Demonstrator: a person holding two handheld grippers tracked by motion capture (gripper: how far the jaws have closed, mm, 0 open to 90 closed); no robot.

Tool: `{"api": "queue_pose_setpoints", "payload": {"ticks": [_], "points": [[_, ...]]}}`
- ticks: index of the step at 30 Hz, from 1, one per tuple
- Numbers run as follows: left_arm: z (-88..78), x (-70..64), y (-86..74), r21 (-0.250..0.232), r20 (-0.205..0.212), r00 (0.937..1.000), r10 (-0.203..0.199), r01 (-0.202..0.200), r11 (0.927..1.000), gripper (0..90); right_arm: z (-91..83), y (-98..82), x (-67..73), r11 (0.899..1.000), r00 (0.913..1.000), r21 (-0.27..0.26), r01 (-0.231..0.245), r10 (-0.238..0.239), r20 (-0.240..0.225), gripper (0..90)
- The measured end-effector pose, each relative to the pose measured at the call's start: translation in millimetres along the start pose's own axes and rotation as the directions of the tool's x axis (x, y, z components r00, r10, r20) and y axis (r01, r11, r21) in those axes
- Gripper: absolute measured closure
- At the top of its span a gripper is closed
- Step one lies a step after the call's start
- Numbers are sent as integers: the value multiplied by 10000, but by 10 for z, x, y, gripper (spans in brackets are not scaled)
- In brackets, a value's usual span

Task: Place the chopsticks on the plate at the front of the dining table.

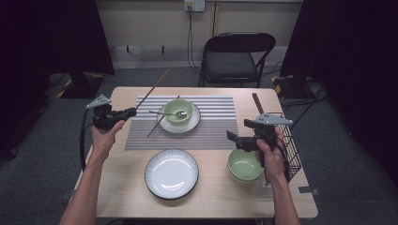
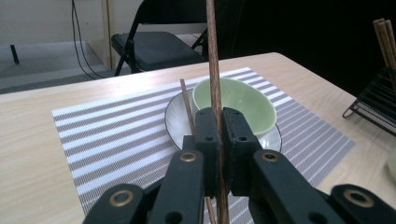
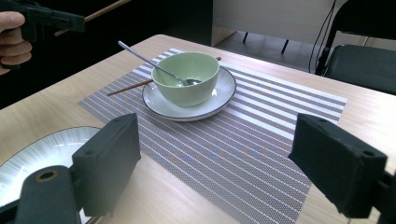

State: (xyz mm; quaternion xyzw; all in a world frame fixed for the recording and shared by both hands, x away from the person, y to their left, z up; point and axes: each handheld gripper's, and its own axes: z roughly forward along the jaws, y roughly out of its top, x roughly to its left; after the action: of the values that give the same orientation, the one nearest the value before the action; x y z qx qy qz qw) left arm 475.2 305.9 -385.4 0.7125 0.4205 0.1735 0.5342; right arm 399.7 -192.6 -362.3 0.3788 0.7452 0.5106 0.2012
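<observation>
Nearest the person, a round white plate with a dark rim [image 1: 171, 173] lies at the middle of the tabletop's near edge. Toward the near right corner sit stacked pale green bowls [image 1: 244, 166], and just above them the right gripper [image 1: 233, 139] hovers with its jaws spread wide and nothing between them. A black wire rack [image 1: 288, 145] stands along the right edge.

At the left edge, the left gripper [image 2: 218, 135] is clamped on a long brown wooden chopstick [image 2: 213, 56], which slants up over the far left corner, off the table. Farther in, a grey striped placemat [image 1: 211, 126] covers the middle; on it a white saucer [image 1: 191, 123] carries a green bowl [image 1: 178, 110] with a metal spoon [image 1: 164, 113] in it. A second brown chopstick [image 1: 155, 127] lies on the mat, its far end hidden behind the bowl.
</observation>
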Motion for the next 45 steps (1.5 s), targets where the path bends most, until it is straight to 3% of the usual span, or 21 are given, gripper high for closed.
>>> {"api": "queue_pose_setpoints", "payload": {"ticks": [2, 5, 12, 23, 45], "points": [[27, 28, 34, 140, -111, 9999, 94, -93, 9999, 859, -7, -1, -4, 10000, 10000, 28, -4, 4, 35, 151], [74, 79, 21, 255, -137, 9999, -101, 105, 9996, 860, -9, -15, -1, 10000, 10000, 2, 0, 0, 54, 150], [288, 159, -174, 712, -165, 9986, -494, 505, 9962, 859, -4, -21, 11, 10000, 10000, 30, 46, -46, 60, 151], [535, 190, -309, 1458, -352, 9974, -627, 672, 9870, 859, -21, -13, 19, 9999, 9999, -41, 96, -96, 37, 151], [762, 227, -480, 2226, -561, 9940, -937, 1039, 9694, 859, -42, -9, 16, 9999, 9999, -35, 167, -167, 32, 151]]}}
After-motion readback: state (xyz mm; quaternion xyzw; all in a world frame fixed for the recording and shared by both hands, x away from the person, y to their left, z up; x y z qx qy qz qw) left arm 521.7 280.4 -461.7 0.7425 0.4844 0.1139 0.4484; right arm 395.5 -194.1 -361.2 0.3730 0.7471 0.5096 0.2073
